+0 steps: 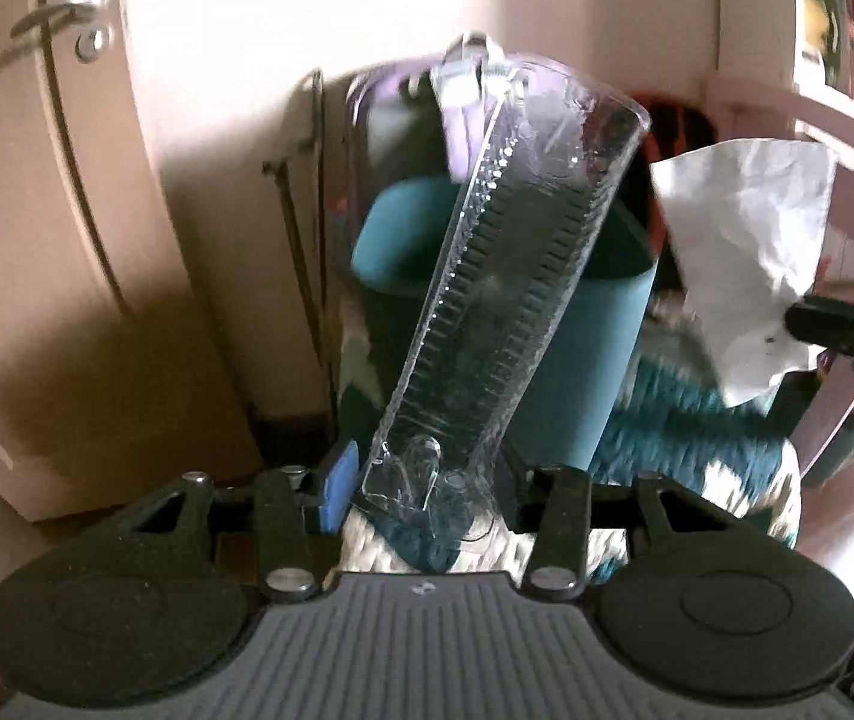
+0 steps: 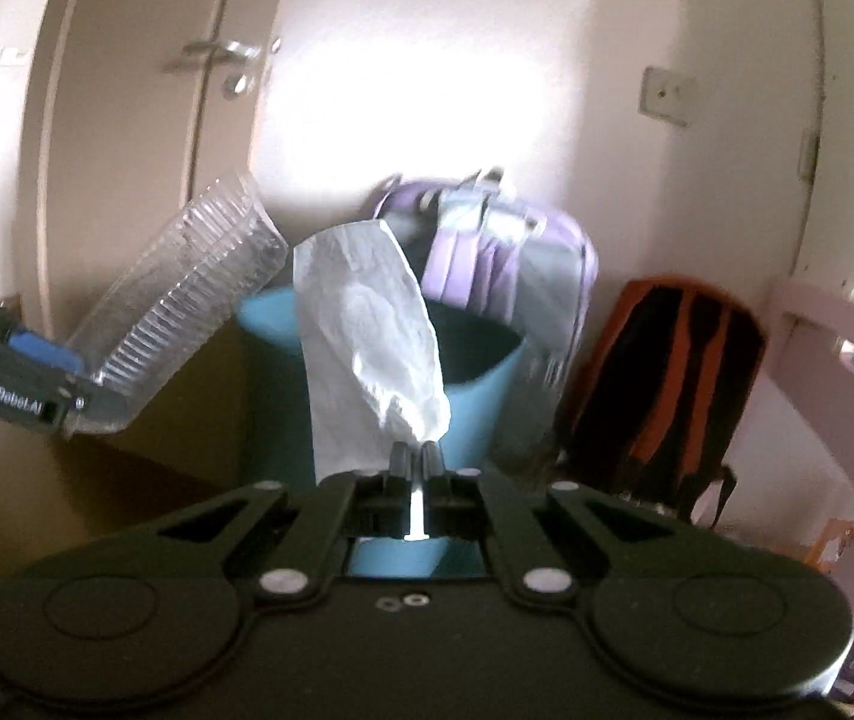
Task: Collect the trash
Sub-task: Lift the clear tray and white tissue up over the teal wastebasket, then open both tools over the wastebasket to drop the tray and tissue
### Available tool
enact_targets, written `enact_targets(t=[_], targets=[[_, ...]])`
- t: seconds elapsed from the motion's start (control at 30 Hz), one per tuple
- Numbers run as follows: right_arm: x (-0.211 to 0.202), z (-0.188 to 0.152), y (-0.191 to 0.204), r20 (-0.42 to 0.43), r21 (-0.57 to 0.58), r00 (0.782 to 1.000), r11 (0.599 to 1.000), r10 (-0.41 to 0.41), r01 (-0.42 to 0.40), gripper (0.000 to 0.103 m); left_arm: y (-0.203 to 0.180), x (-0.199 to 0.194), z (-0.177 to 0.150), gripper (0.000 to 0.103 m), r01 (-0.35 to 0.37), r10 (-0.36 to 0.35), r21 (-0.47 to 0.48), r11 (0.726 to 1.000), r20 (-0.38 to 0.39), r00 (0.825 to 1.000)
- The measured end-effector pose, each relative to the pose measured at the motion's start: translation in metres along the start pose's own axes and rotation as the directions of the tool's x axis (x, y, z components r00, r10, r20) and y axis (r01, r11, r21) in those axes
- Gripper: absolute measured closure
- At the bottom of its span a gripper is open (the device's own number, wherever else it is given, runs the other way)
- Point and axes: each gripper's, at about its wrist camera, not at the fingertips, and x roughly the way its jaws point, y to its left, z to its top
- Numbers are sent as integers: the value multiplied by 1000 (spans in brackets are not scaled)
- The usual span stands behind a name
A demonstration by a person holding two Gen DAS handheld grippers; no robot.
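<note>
A pale wall (image 2: pixel 427 90) glows with sunlight; a closed door (image 2: pixel 145 120) stands left, backpacks right.

Floor (image 2: pixel 145 468): blue bin (image 2: pixel 487 384), purple backpack (image 2: pixel 553 252), orange-black backpack (image 2: pixel 667 384)

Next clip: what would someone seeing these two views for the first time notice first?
Most striking is the clear plastic tray, clamped in the left gripper and tilted up in front of the teal bin. Next is the white tissue pinched in the right gripper, held in front of that bin's dark opening. Behind stand a lilac backpack and an orange-and-black bag against the wall.
</note>
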Motion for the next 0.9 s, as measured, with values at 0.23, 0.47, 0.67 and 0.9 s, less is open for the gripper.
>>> enact_targets(t=[0.23, 0.47, 0.67, 0.9], targets=[[42, 53, -20, -23, 87, 1000, 996, 1, 1, 101, -3, 14, 73, 56, 15, -15, -99, 995, 0, 1000], [88, 74, -21, -110, 127, 994, 992, 14, 0, 101, -10, 51, 113, 55, -17, 12, -120, 993, -45, 999], [127, 71, -22, -185, 141, 982, 990, 34, -8, 101, -15, 94, 127, 55, -41, 30, -110, 993, -105, 994], [163, 61, -22, -288, 112, 957, 994, 40, -8, 101, -21, 136, 122, 55, -98, 88, -51, 994, -168, 982]])
